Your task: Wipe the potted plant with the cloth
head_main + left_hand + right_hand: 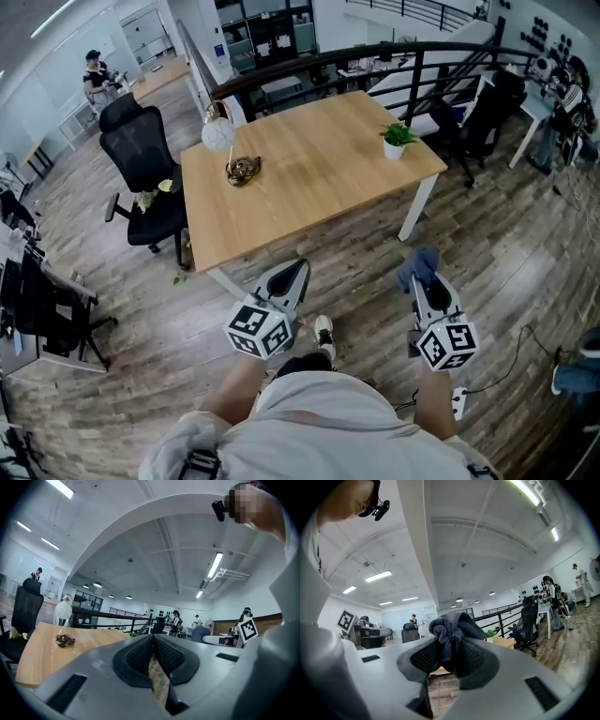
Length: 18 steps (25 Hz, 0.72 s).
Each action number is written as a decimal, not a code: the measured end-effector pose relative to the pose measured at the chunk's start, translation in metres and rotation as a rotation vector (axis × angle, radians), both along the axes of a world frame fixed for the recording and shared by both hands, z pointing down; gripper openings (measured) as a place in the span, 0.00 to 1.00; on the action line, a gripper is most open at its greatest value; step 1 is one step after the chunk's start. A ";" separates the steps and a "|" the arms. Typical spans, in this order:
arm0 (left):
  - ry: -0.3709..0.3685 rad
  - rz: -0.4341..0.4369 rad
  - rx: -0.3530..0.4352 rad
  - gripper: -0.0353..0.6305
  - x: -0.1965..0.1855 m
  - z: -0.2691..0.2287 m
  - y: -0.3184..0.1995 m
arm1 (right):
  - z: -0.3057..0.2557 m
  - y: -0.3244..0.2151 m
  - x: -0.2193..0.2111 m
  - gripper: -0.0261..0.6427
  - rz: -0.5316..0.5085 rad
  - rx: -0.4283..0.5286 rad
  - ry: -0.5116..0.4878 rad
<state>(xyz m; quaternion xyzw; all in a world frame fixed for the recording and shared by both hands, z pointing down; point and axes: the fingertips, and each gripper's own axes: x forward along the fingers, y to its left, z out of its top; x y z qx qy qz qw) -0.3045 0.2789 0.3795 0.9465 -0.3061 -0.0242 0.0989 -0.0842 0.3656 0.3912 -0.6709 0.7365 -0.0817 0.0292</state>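
Observation:
A small potted plant [397, 141] in a white pot stands near the far right corner of the wooden table [309, 187]. My right gripper [422, 278] is shut on a bunched blue-grey cloth [419, 265], held level short of the table's near edge. In the right gripper view the cloth [452, 632] bulges up between the pads, and the plant's leaves [490, 633] show beyond it. My left gripper [296, 275] is shut with nothing in it, also short of the table. Its pads meet in the left gripper view [153, 644].
A white globe lamp [217, 131] and a dark coiled object [243, 170] sit at the table's left side. A black office chair [145, 178] stands left of the table. A black railing [375, 66] runs behind it. A power strip [458, 401] lies on the floor.

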 end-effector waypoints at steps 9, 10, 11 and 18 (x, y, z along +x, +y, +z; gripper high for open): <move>0.043 0.107 -0.035 0.08 0.079 0.001 -0.088 | 0.003 -0.065 0.065 0.29 0.096 -0.066 0.020; 0.050 0.113 -0.043 0.08 0.085 0.001 -0.100 | 0.002 -0.076 0.069 0.29 0.100 -0.072 0.023; 0.056 0.119 -0.047 0.08 0.091 0.001 -0.112 | 0.000 -0.087 0.073 0.29 0.101 -0.078 0.031; 0.101 0.116 -0.090 0.08 0.104 0.006 -0.201 | -0.012 -0.174 0.090 0.29 0.098 -0.113 0.100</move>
